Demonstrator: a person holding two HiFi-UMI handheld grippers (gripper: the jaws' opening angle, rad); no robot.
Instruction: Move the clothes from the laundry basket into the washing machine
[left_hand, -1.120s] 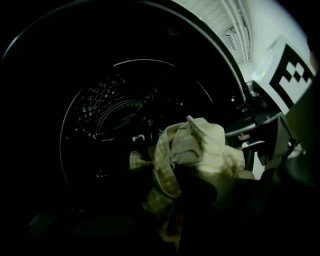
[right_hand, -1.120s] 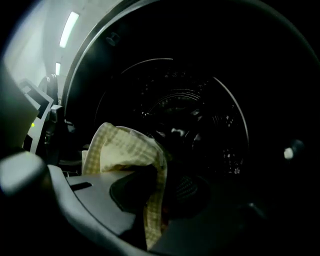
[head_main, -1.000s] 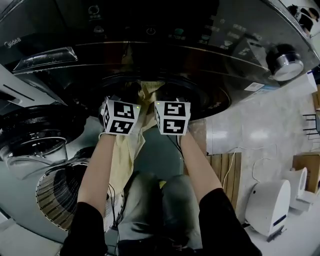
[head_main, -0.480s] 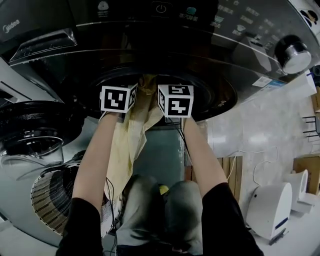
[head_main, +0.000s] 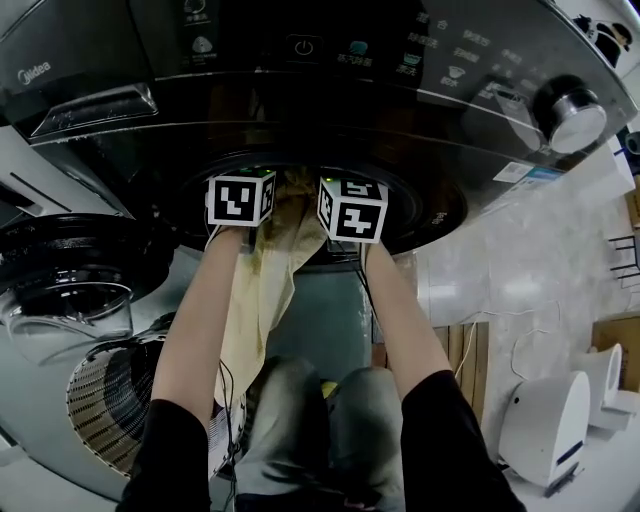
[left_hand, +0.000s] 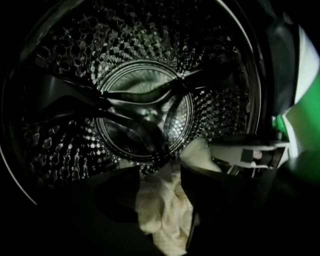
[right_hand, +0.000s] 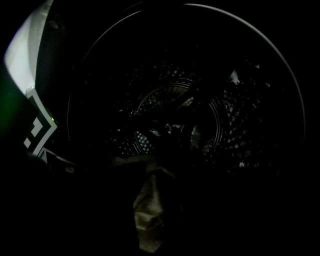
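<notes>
A pale yellow cloth (head_main: 258, 300) hangs from the washing machine's (head_main: 300, 110) round opening down between the person's forearms. Both grippers reach into that opening side by side. In the left gripper view the left gripper (left_hand: 160, 175) faces the steel drum (left_hand: 145, 110), and the bunched cloth (left_hand: 162, 210) lies loosely in the wide gap between its jaws, which have just been opening. The right gripper (right_hand: 150, 175) looks into the dark drum (right_hand: 175, 125), a narrow strip of cloth (right_hand: 147, 210) hanging between its jaws, which have also just been opening. From the head view, the marker cubes hide the fingertips.
The machine's round door (head_main: 70, 270) stands open at the left. Below it sits a white ribbed laundry basket (head_main: 110, 400). A silver dial (head_main: 570, 112) is at the machine's upper right. A white appliance (head_main: 545, 430) stands on the floor at the right.
Both grippers have pushed a little further into the drum opening, and the left one has rolled. The cloth still hangs from the opening between the arms.
</notes>
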